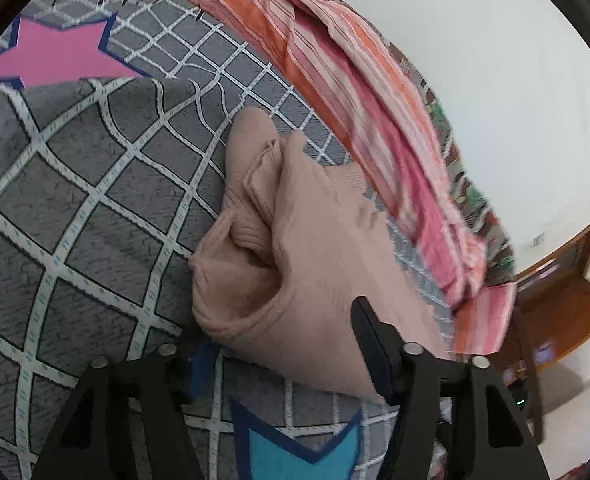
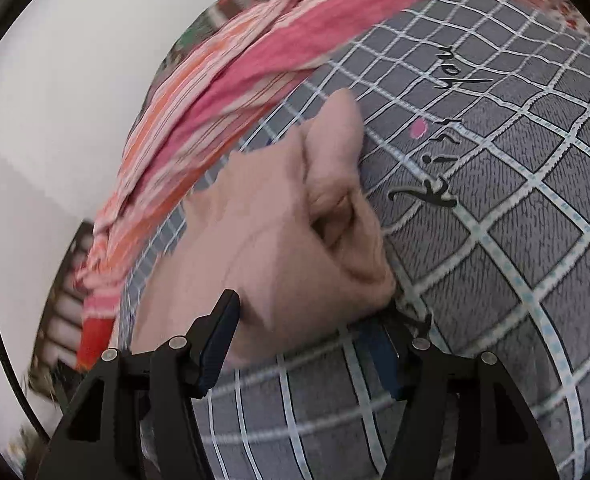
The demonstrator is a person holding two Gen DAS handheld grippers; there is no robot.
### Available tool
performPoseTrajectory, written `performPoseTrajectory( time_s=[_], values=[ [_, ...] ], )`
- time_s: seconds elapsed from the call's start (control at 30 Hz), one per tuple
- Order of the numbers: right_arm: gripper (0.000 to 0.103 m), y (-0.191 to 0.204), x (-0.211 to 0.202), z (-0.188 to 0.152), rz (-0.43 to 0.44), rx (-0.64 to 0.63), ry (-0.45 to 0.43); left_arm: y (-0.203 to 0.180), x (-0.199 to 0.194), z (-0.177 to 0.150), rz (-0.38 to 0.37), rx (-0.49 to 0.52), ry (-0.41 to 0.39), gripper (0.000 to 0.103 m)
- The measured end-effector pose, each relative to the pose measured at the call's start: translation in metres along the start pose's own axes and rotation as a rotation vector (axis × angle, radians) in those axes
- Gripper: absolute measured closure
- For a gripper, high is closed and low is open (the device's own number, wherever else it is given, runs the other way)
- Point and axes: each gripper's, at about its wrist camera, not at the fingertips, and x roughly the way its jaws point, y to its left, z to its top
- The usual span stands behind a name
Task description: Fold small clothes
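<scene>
A small beige knit garment [image 1: 295, 240] lies crumpled on the grey checked bedsheet [image 1: 75, 220]. My left gripper [image 1: 283, 356] is open at the garment's near edge: its right finger rests on the cloth and its left finger is hidden under the hem. In the right wrist view the same garment [image 2: 263, 240] lies just ahead. My right gripper [image 2: 307, 344] is open and straddles the garment's near edge. One finger is at the cloth's left side. The other is at its right corner.
A pink and orange striped blanket [image 1: 355, 92] is bunched along the far side of the bed, also in the right wrist view [image 2: 235, 80]. A white wall [image 1: 475, 40] is behind it. Wooden furniture [image 1: 567, 280] stands at the right.
</scene>
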Motion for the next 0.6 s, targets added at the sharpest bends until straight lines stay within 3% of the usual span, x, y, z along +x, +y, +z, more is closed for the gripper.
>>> performPoseTrajectory(
  time_s=[0.03,0.07,0.1,0.13,0.2,0.27,0.6],
  values=[
    [0.053,0.0,0.003,0.003,-0.02,0.009,-0.001,-0.002,0.001,0.001,0.03,0.019,-0.004,0.061],
    [0.071,0.0,0.007,0.005,-0.038,0.01,0.005,-0.003,0.003,0.002,0.058,0.031,-0.006,0.066],
    [0.092,0.0,0.011,0.007,-0.031,0.005,0.025,-0.003,0.005,0.003,0.075,0.027,-0.001,0.078],
    [0.093,-0.001,0.015,0.008,-0.022,0.004,0.044,-0.001,0.007,0.004,0.068,0.01,0.009,0.091],
    [0.094,-0.001,0.012,0.01,-0.019,-0.006,0.032,0.006,0.008,0.006,0.032,-0.039,0.021,0.093],
    [0.095,0.001,0.0,0.009,-0.007,-0.016,0.003,0.007,-0.004,0.003,-0.006,-0.041,-0.025,0.094],
    [0.095,-0.015,-0.057,-0.019,0.001,-0.079,0.012,-0.013,-0.052,-0.043,-0.017,0.053,0.013,0.094]
  ],
)
